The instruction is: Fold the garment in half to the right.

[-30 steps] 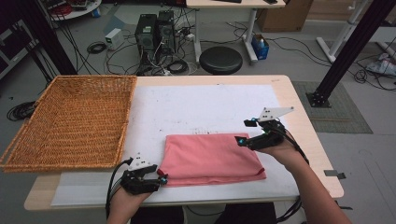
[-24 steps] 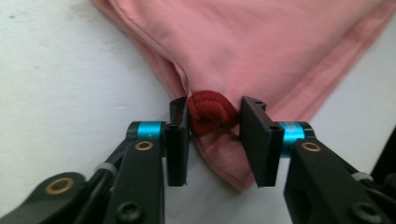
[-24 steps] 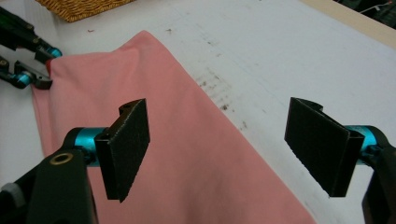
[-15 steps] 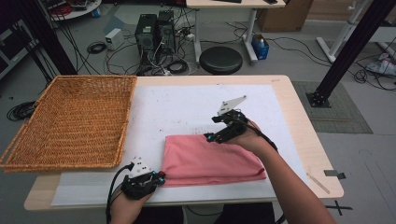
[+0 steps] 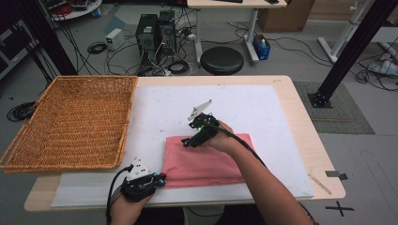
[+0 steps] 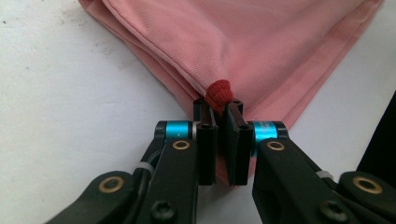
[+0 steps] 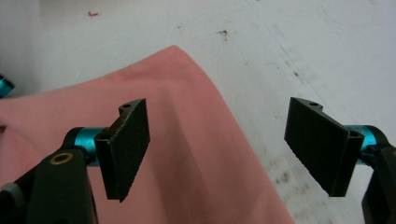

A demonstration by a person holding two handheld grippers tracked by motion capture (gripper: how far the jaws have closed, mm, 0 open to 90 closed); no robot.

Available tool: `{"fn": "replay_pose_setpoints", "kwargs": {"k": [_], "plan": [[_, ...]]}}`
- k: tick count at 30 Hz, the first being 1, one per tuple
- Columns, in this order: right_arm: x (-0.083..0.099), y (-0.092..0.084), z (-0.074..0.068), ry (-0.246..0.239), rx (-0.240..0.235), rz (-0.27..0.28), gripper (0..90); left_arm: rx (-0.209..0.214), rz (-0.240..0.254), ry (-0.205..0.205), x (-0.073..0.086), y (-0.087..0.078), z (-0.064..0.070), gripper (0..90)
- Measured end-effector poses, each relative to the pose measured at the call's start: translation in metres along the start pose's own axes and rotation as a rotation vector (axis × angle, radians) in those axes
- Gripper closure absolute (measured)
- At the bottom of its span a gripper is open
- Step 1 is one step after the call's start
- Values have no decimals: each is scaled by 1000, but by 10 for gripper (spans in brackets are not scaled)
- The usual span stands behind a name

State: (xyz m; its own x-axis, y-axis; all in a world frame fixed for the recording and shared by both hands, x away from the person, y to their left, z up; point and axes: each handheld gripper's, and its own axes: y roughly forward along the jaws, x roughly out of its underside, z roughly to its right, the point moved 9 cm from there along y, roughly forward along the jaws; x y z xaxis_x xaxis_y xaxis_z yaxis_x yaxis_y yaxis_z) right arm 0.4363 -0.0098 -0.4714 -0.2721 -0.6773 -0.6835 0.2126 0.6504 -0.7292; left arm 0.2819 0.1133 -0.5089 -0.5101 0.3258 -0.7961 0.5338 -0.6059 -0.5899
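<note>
Fingers [image 6: 205, 140] of the left gripper [image 5: 159, 178] have just closed and pinch a near corner of the folded pink cloth [image 5: 206, 161] on the desk [image 5: 281, 93]; the right gripper [image 7: 217, 149], fingers spread, hovers seemingly just above its far corner.

One pink cloth [image 5: 206, 159] is lying on the table [image 5: 300, 117], one wicker basket [image 5: 70, 122] is sitting beside it, and two grippers are working.

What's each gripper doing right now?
Left gripper: just closed, pinching a corner of the folded pink cloth.
Right gripper: open, holding nothing, above the cloth's far corner.
</note>
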Motion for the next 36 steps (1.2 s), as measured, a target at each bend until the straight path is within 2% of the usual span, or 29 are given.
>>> {"fn": "replay_pose_setpoints", "kwargs": {"k": [3,6,9,11,12,13,14,15,17,18,20,21,23,25,27,28,29,33,36], "plan": [[-3,8,-2,-1,-2,-3,216,4,2,1,1,0,0,843],[-11,26,-9,-6,-15,-9,219,0,-1,4,1,-1,1,843],[-12,32,-12,-3,-24,-16,233,3,1,6,1,-1,3,844],[-14,42,-17,-19,-37,-28,335,7,1,9,2,-2,3,845],[-14,42,-17,-19,-37,-28,335,7,1,9,2,-2,3,845],[-13,47,-23,-54,-46,-48,468,9,3,8,1,-2,3,846],[-12,49,-25,-72,-52,-55,538,14,6,9,1,-3,3,846],[-12,49,-25,-72,-52,-55,538,14,6,9,1,-3,3,846],[-11,53,-33,-118,-73,-68,742,19,13,12,0,-3,3,846],[-13,53,-37,-154,-58,-74,852,20,16,8,0,-4,2,847],[-14,52,-38,-156,-51,-79,863,29,27,3,-2,-6,1,847],[-15,51,-37,-158,-49,-79,872,31,31,2,-4,-8,1,847],[-23,40,-34,-145,-45,-33,877,38,53,17,-11,-14,-1,847],[-26,36,-33,-143,-44,-19,877,46,64,28,-16,-17,-1,847],[-32,23,-30,-131,-49,23,877,62,85,35,-25,-21,-1,847],[-36,11,-26,-124,-45,50,876,74,94,43,-34,-23,-1,847],[-38,7,-24,-118,-44,61,876,74,94,43,-34,-23,-1,847],[-41,-12,-16,-108,-39,97,876,118,110,72,-55,-25,3,847],[-42,-29,-9,-100,-30,123,876,165,130,99,-74,-26,11,847]]}}
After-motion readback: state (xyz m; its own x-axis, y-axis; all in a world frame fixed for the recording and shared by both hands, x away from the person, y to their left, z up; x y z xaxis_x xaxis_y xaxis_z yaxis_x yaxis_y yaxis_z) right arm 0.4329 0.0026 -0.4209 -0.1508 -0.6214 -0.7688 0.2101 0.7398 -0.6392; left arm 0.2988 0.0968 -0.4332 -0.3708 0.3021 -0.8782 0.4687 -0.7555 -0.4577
